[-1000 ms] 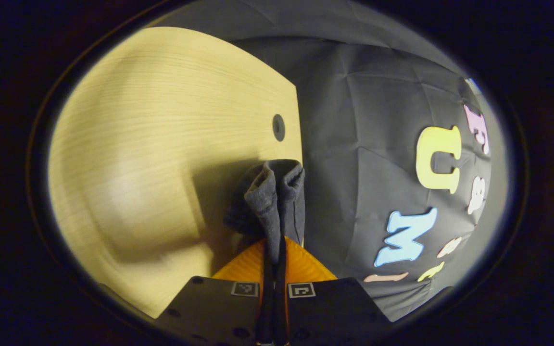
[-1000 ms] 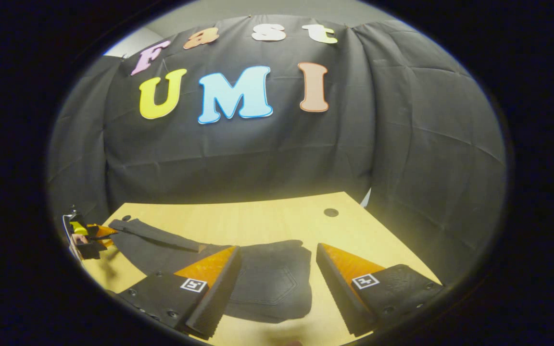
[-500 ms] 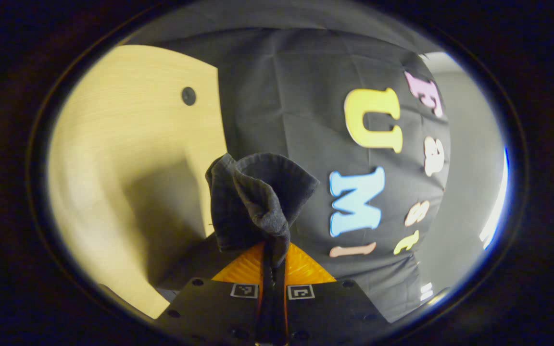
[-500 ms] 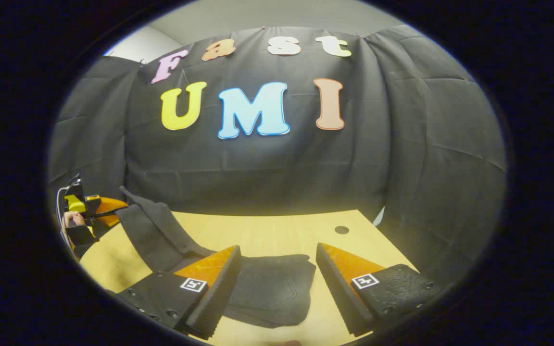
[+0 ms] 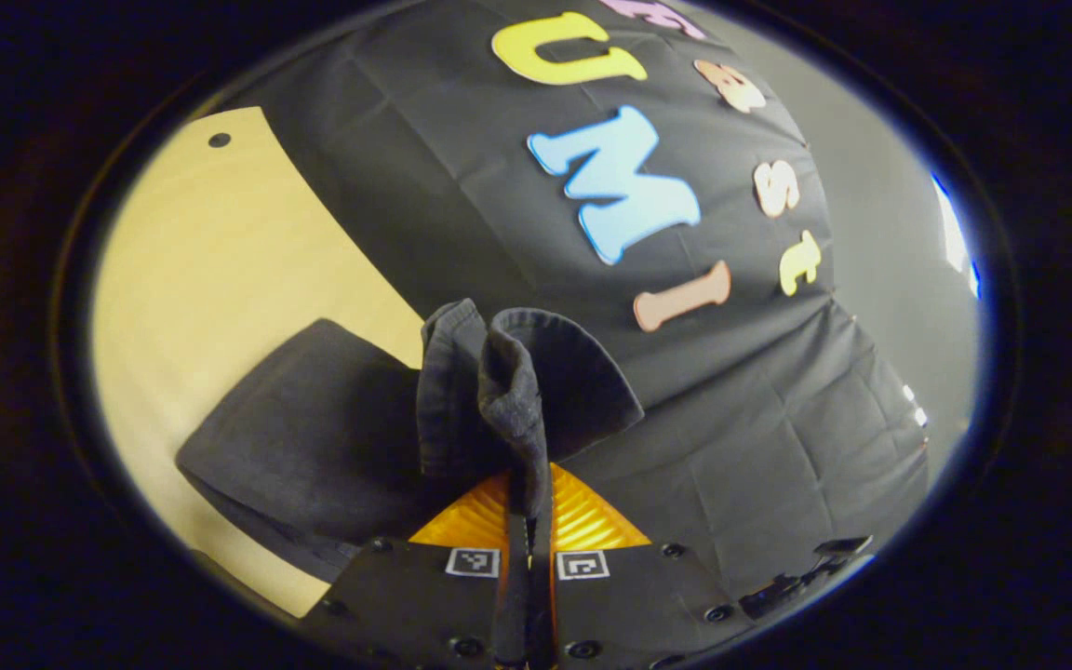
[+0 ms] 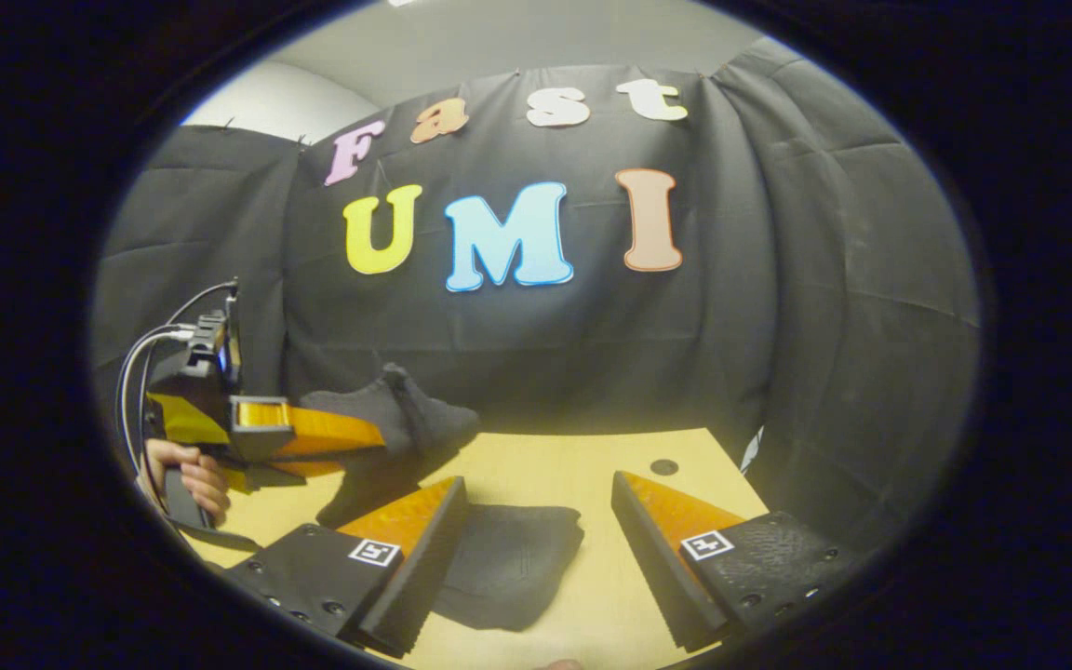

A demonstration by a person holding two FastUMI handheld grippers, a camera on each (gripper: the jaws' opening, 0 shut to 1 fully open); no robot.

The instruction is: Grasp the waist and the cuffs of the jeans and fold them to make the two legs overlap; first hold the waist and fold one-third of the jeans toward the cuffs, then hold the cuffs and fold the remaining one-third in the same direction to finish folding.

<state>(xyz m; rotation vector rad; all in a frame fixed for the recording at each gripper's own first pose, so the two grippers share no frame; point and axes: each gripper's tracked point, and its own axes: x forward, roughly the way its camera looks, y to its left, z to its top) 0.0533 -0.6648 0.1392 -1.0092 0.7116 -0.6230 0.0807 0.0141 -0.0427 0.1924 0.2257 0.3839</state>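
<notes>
Left gripper view, left to right. I see the table (image 5: 210,242): pale wood grain, evenly lit, with a small round hole (image 5: 219,140) near its far corner. The folded body of the jeans (image 5: 313,437) lies dark on the wood. At centre my left gripper (image 5: 527,502) has both orange fingers pressed together on the cuffs (image 5: 508,391), which bunch up above the tips, off the table. Right of that, the black cloth wall (image 5: 778,409) hangs creased, and past its edge a plain grey room wall (image 5: 880,214) with a bright strip at far right.

Right gripper view, left to right. A hand (image 6: 187,470) holds the left gripper (image 6: 350,437) at the left edge, cables looping above it; its fingers point right, raised over the table, with the cuffs (image 6: 406,414) draped from the tips. The jeans (image 6: 508,568) lie folded on the table (image 6: 573,465), between and beyond my right gripper's fingers. My right gripper (image 6: 541,540) stands wide apart, holding nothing; I cannot tell whether it touches the cloth. The hole (image 6: 663,466) sits toward the table's far right corner. The cloth wall (image 6: 824,326) closes off the back and right; grey wall (image 6: 499,37) shows above it.
</notes>
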